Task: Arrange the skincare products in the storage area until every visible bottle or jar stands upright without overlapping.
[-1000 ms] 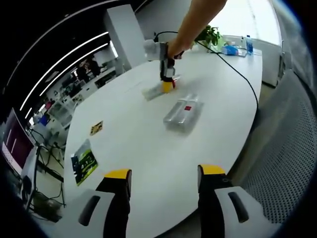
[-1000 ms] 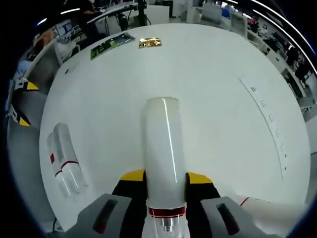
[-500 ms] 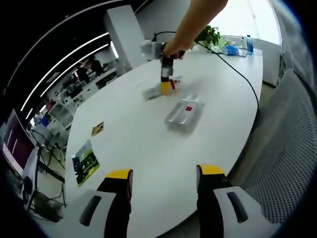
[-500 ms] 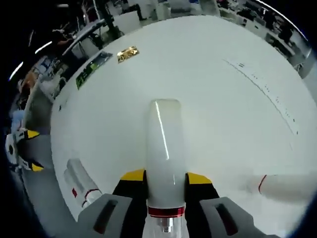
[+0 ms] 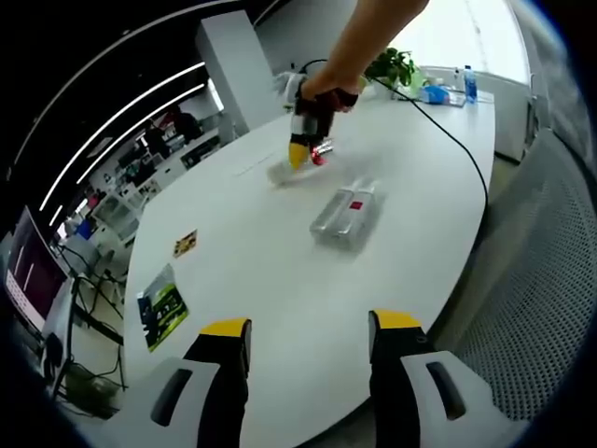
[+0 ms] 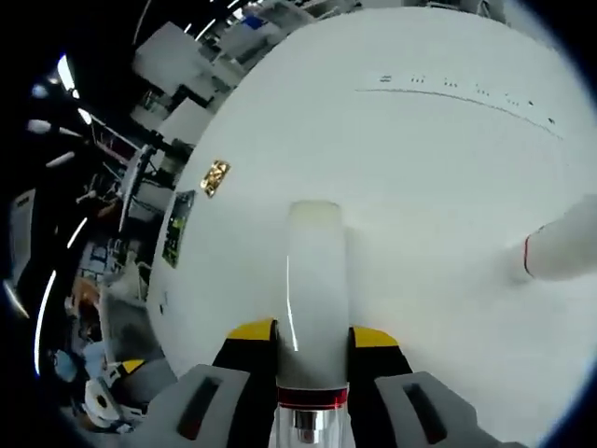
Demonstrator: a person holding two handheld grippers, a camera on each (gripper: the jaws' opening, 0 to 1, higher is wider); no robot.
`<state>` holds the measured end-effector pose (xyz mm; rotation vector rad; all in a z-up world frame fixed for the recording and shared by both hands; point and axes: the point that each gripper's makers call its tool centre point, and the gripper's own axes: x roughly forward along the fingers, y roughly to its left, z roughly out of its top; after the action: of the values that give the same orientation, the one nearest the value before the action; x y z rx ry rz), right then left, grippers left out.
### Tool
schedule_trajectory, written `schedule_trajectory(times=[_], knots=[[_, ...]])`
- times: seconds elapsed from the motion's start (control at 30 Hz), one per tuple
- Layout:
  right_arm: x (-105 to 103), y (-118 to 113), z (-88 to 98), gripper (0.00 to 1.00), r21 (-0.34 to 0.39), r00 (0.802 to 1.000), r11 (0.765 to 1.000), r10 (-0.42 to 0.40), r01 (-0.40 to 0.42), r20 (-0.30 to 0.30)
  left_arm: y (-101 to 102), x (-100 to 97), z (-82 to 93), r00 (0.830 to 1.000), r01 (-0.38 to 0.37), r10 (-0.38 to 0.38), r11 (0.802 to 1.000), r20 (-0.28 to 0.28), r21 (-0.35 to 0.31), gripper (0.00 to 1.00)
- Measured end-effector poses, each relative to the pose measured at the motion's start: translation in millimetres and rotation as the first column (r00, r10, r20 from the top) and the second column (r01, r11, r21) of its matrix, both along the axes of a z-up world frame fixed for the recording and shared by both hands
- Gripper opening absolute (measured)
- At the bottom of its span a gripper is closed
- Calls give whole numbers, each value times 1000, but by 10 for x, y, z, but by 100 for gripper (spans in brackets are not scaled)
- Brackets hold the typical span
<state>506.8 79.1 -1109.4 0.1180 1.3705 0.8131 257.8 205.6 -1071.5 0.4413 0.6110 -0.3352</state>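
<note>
Above the glossy white table (image 6: 420,168), right gripper (image 6: 313,338) fingers clamp a frosted cylindrical bottle (image 6: 315,280); left gripper (image 5: 306,329) fingers gape.

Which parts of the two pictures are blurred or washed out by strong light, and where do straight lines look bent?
Left gripper view: window behind the plant is overexposed; table edge and ceiling lights bend. Right gripper view: a glare streak runs along the held bottle; the other bottle at the right edge looks blurred.
</note>
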Motion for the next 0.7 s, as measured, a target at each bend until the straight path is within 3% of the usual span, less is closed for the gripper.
schedule_trajectory(times=[0.17, 0.37, 0.57, 0.7], knots=[[-30, 23, 36, 21, 69, 994, 992, -100, 104, -52, -2, -2, 2, 1000, 0, 0, 1000, -1, 0, 52], [-67, 38, 64, 21, 115, 982, 979, -160, 170, -97, -6, -2, -4, 1000, 3, -3, 1000, -2, 1, 52], [-56, 61, 92, 21, 178, 952, 942, -253, 283, -175, -4, 1, 3, 1000, 1, -1, 1000, 1, -1, 52], [-49, 53, 97, 21, 206, 940, 925, -284, 320, -186, 32, 15, 26, 1000, -17, 17, 1000, 12, -1, 52]])
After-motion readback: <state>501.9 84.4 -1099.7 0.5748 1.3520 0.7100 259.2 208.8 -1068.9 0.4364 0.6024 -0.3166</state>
